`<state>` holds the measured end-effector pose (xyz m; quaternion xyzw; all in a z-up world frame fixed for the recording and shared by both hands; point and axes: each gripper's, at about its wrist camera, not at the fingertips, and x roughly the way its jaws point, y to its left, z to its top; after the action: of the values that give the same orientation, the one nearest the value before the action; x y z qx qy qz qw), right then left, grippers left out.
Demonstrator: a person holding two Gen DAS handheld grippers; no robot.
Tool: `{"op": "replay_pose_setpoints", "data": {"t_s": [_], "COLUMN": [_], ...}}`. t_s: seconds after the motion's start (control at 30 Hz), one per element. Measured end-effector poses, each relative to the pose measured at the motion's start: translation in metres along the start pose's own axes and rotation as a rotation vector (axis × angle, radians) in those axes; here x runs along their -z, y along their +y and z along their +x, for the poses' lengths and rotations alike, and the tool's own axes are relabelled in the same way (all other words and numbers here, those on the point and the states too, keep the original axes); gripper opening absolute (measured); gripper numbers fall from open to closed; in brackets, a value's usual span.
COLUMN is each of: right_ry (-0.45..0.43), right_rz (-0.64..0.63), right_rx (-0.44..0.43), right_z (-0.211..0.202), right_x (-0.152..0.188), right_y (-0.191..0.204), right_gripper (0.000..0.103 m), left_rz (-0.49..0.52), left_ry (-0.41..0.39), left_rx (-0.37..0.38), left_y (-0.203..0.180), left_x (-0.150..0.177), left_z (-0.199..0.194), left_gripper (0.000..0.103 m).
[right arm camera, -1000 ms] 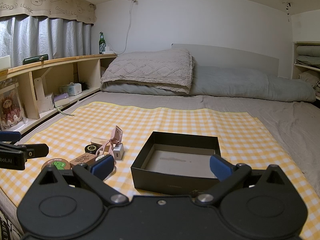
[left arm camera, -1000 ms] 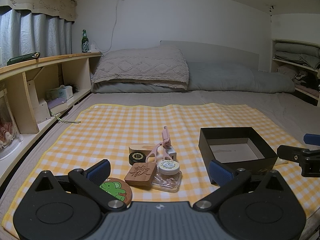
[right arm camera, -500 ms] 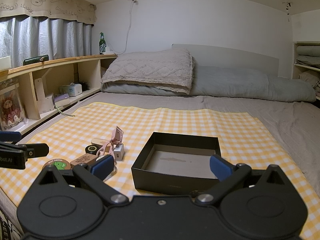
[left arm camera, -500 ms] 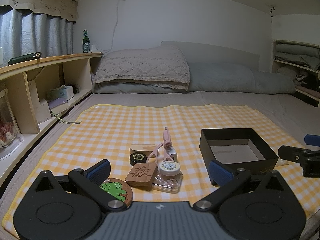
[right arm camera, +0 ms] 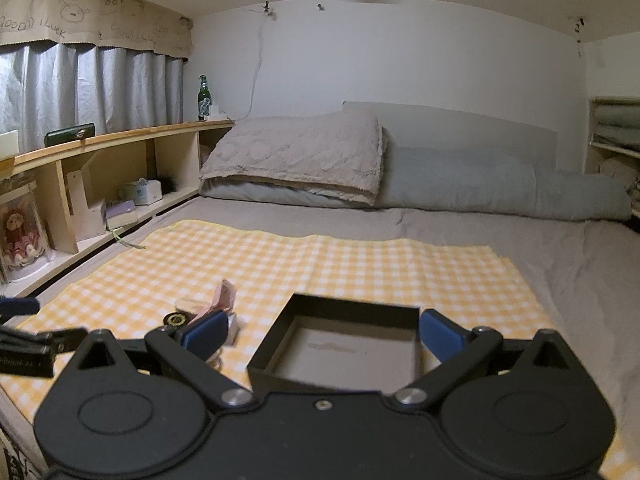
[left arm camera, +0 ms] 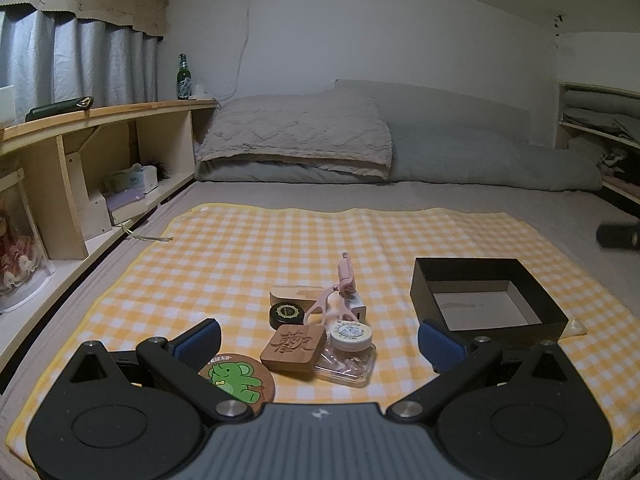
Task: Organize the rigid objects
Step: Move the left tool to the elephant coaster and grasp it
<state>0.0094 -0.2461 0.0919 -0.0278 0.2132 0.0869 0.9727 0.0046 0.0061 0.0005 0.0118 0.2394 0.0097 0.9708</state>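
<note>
Left wrist view: my left gripper (left arm camera: 318,340) is spread wide and empty over the cluster on the checked cloth (left arm camera: 224,256). From the left I see the elephant coaster (left arm camera: 240,378), carved block (left arm camera: 294,346), black tin (left arm camera: 287,315), pink curler (left arm camera: 338,292) and white jar (left arm camera: 351,334). The box (left arm camera: 486,300) sits apart to the right. My right gripper (right arm camera: 322,332) is wide too, over the box (right arm camera: 340,344).

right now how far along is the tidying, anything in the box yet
Nothing looks done: the black box is empty. Nothing is in hand either; the left gripper and right gripper are both open. All the sorting is left: the elephant coaster, carved wooden block, black round tin and white jar sit on the checked cloth.
</note>
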Motion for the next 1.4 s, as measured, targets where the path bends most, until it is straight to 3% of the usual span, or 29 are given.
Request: {"op": "replay_pose_setpoints", "data": {"t_s": [0.37,0.63,0.9,0.97,1.03,1.1,1.2,1.4], "right_ry": [0.115,0.306,0.554,0.588,0.628,0.661,0.685,0.67], "right_rz": [-0.03,0.081,0.254,0.248,0.23,0.25,0.254,0.24], "right_rx": [-0.016,0.014,-0.001,0.028,0.065,0.075,0.079,0.063], "right_z": [0.056,0.148,0.212,0.223,0.232,0.237,0.243,0.243], "right_x": [-0.058,-0.054,-0.006,0.003,0.012,0.02,0.021,0.021], "right_y": [-0.04,-0.079,-0.111,-0.115,-0.118,-0.123,-0.128,-0.129], "right_gripper": [0.102,0.07,0.053,0.045,0.027,0.016,0.007,0.005], "left_rz": [0.005,0.004,-0.006,-0.002,0.014,0.043,0.09,0.134], "left_ry": [0.027,0.08,0.173,0.203,0.226,0.246,0.295,0.41], "left_rx": [-0.069,-0.133,-0.179,-0.171,-0.156,-0.145,-0.138,-0.101], "left_y": [0.003,0.019,0.037,0.041,0.043,0.045,0.047,0.059], "left_x": [0.003,0.008,0.021,0.021,0.019,0.019,0.023,0.033], "left_z": [0.01,0.031,0.062,0.069,0.075,0.083,0.101,0.141], "left_gripper": [0.103,0.103,0.103,0.103,0.103,0.103,0.103,0.103]}}
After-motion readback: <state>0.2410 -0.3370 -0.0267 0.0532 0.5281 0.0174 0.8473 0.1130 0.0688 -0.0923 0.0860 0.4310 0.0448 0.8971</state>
